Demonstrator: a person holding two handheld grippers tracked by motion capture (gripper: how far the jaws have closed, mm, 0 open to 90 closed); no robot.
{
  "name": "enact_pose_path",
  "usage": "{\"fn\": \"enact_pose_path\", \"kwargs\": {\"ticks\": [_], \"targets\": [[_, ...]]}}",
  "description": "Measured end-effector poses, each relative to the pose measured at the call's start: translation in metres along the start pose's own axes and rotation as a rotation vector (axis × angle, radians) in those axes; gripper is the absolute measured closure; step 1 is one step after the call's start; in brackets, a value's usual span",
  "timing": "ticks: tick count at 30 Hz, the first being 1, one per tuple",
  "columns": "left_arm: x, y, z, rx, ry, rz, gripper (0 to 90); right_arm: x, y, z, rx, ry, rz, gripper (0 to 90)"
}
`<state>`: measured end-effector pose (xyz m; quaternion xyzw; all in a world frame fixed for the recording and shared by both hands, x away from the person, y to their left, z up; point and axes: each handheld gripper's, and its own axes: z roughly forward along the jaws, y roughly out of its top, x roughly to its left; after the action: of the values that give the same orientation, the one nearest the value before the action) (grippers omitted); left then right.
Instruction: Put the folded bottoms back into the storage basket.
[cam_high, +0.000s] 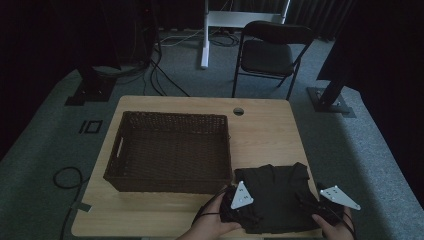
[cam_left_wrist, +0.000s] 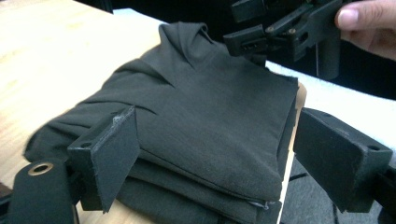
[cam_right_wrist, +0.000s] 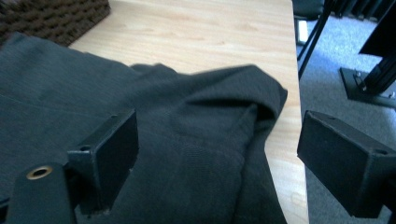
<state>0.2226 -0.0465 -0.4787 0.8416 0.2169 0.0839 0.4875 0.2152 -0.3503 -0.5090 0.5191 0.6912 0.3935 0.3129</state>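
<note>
Writing: no brand, label or lettering can be read on anything.
Basket: a dark brown woven basket is set on the left half of the table. It is rectangular, with a cut-out handle in its left wall, and nothing is seen inside it. A corner of its weave is seen at the top left of the right gripper view.
Table: a pale wood top with a small round hole near the far edge.
Left gripper: the left gripper is held at the near edge, just right of the basket's near right corner, with a grey three-cornered plate on top. Its jaws are spread wide, one on either side of the folded garment's near left corner; in the left gripper view the pads are not pressed on the cloth.
Garment: a folded garment of plain black-grey cloth lies at the near right corner of the table, just beside the basket. It is stacked in several layers, with soft creases and a rumpled far end.
Right gripper: the right gripper is held at the garment's near right edge. Its jaws are spread wide over the cloth and the table edge, pinching nothing.
Chair: a dark folding chair stands on the grey carpet beyond the table.
</note>
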Motion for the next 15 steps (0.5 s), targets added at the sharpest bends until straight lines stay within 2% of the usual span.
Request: {"fn": "enact_pose_path", "kwargs": {"ticks": [11,15], "targets": [[-0.003,-0.017,0.023,0.040,0.034,-0.058,14.7,-0.007,-0.011,0.017,0.060,0.014,0.007,12.4],[0.000,-0.025,0.030,0.063,0.048,-0.073,14.8,-0.007,-0.014,0.023,0.083,0.016,0.002,12.4]]}}
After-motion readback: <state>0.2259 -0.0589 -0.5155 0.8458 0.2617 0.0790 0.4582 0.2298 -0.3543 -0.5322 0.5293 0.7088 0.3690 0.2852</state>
